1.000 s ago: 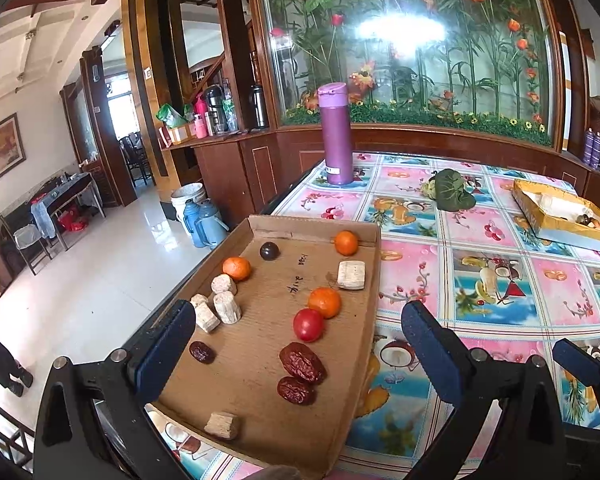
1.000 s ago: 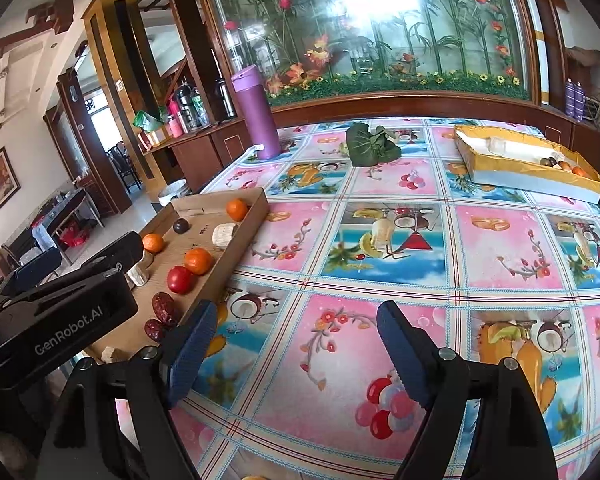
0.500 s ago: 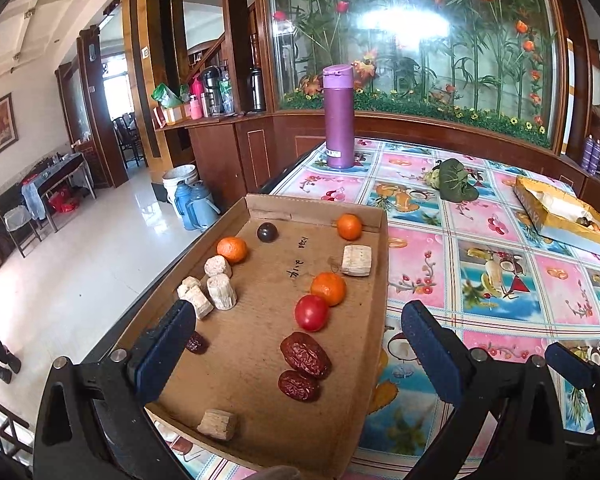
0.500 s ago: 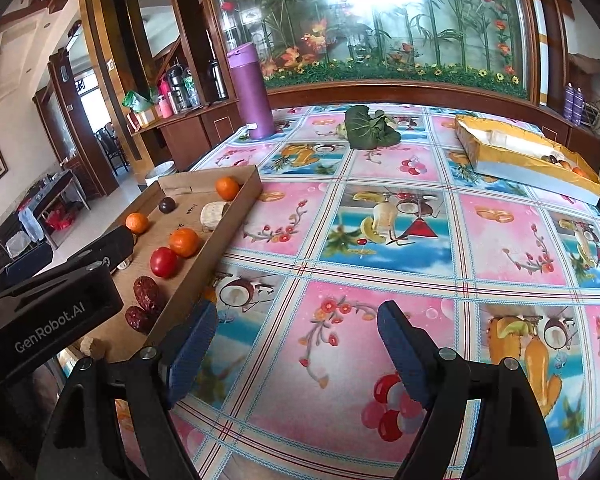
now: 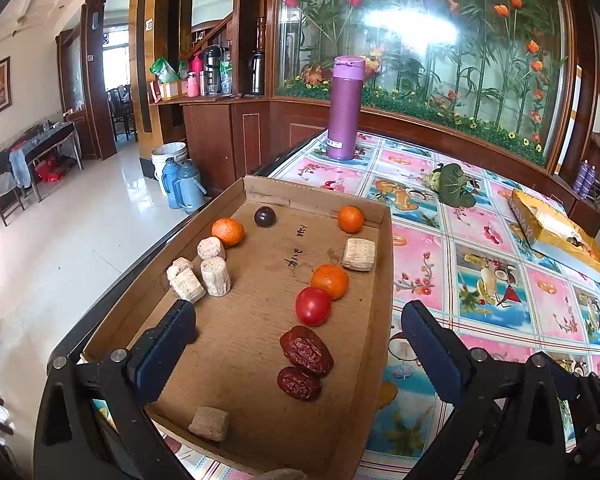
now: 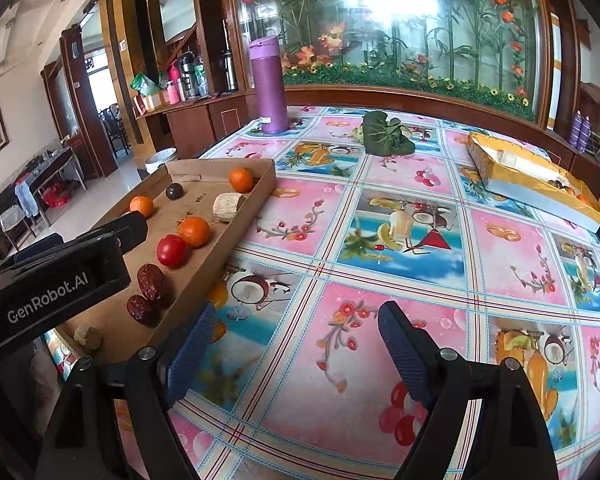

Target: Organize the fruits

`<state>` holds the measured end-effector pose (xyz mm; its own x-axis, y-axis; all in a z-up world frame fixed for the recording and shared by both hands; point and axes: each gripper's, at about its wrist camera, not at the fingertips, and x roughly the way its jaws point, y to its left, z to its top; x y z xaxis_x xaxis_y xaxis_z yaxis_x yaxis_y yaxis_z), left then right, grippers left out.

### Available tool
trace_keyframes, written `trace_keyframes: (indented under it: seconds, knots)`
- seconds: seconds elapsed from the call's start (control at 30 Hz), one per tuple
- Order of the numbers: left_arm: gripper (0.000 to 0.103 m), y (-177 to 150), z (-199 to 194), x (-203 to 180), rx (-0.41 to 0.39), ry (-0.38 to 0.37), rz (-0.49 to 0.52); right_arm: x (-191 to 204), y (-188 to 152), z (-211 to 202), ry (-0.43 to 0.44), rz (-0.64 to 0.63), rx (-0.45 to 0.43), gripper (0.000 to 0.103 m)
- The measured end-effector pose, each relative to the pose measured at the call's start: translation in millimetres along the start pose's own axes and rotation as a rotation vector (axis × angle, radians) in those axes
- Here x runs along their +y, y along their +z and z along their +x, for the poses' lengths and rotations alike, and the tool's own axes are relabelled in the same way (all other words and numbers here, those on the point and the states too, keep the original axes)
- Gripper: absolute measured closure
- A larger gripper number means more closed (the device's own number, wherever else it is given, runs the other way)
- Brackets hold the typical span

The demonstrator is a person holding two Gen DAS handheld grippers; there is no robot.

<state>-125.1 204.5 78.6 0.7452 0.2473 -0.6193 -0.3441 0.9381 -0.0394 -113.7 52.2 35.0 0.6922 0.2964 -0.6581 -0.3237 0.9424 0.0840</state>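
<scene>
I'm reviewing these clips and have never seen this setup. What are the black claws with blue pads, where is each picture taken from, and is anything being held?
The claws are handheld two-finger grippers; no robot arm. Each carries a fisheye camera looking along its fingers. One view is from the left gripper, open and empty above a shallow brown cardboard tray holding small oranges, a red tomato, two wrinkled red dates, a dark round plum and pale beige chunks. The other is from the right gripper, open and empty over the colourful fruit-print tablecloth. Farther back stand a tall purple flask, a dark green leafy bundle and a yellow-rimmed open box.
</scene>
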Motion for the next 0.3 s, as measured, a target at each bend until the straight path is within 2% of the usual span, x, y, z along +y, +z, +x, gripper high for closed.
trace_keyframes:
  seconds: [0.2, 0.3]
  knots:
    - [0.000, 0.6, -2.6, 3.0, -0.016, 0.012, -0.004, 7.8, -2.2, 3.0, -0.004, -0.027, 0.014, 0.016]
    - [0.000, 4.9, -5.4, 1.4, -0.002, -0.022, 0.005, 7.7, -1.3, -0.1, -0.018, -0.033, 0.002, 0.016]
